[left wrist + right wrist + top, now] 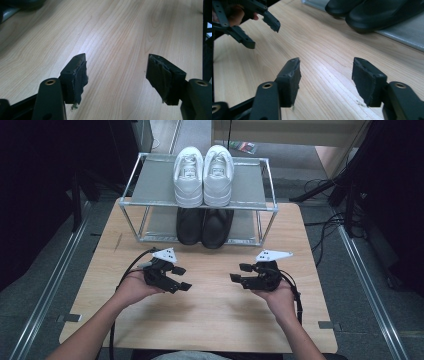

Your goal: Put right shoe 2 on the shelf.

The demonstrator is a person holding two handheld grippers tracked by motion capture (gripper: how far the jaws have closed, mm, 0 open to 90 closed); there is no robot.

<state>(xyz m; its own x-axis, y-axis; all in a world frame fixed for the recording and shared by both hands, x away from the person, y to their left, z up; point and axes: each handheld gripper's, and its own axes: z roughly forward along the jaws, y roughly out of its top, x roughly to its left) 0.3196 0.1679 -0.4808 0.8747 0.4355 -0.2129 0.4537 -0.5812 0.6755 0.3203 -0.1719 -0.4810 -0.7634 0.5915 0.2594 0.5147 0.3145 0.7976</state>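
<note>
A pair of white sneakers point(203, 174) stands on the top shelf of a small metal rack point(150, 180) at the far side of the wooden table point(210, 320). A pair of black shoes point(204, 225) sits on the lower shelf, and the right gripper view catches their toes point(374, 12). My left gripper point(182, 278) point(117, 60) hovers over bare wood at the left, jaws wide apart with nothing between them. My right gripper point(239, 272) point(327, 61) faces it from the right, equally open and empty. The left gripper point(263, 35) also appears in the right gripper view.
The rack's grey lower shelf point(402, 37) lies just beyond the right gripper. Bare tabletop stretches between the two hands and toward the near edge. Cables point(325, 225) trail on the floor to the right of the table.
</note>
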